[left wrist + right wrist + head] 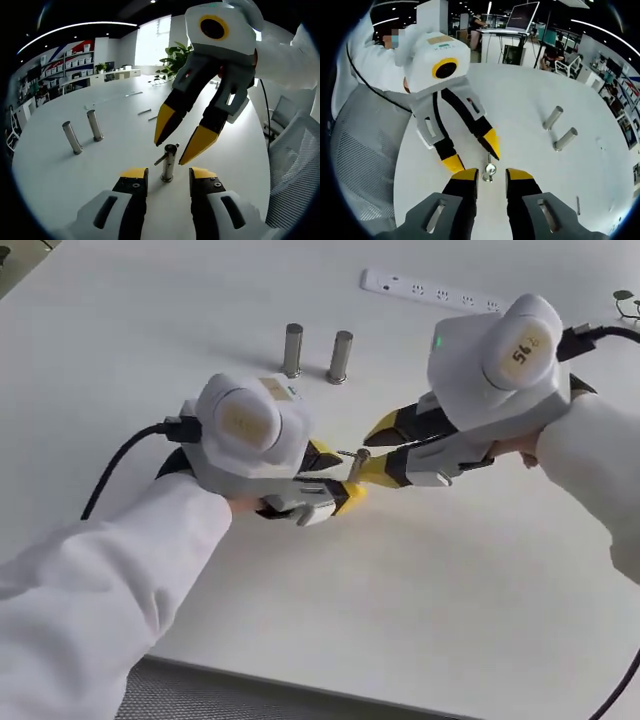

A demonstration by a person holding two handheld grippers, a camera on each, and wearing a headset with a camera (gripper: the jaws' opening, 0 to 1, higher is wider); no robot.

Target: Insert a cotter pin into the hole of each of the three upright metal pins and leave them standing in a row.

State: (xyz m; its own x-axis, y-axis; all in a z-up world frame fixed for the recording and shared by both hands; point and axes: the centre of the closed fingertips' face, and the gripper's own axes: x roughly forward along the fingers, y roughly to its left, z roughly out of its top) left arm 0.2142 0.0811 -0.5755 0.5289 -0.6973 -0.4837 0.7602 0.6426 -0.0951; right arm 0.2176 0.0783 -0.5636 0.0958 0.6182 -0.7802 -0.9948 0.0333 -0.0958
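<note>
Steel pin (168,162) stands lower middle of the left gripper view, upright on the counter (60,175), with a cotter pin (160,159) poking sideways through its top hole. Left gripper (168,174) and right gripper (492,175) flank it, fingers (134,173) apart, gripping nothing. Pin one looks done to me. Next job is probably fetching a cotter for the two bare pins (292,348), head view upper centre.

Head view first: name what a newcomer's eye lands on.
The yellow-tipped left gripper and right gripper meet nose to nose mid-table around one upright pin, with a cotter pin poking from its side. Behind them, two more pins stand side by side.
</note>
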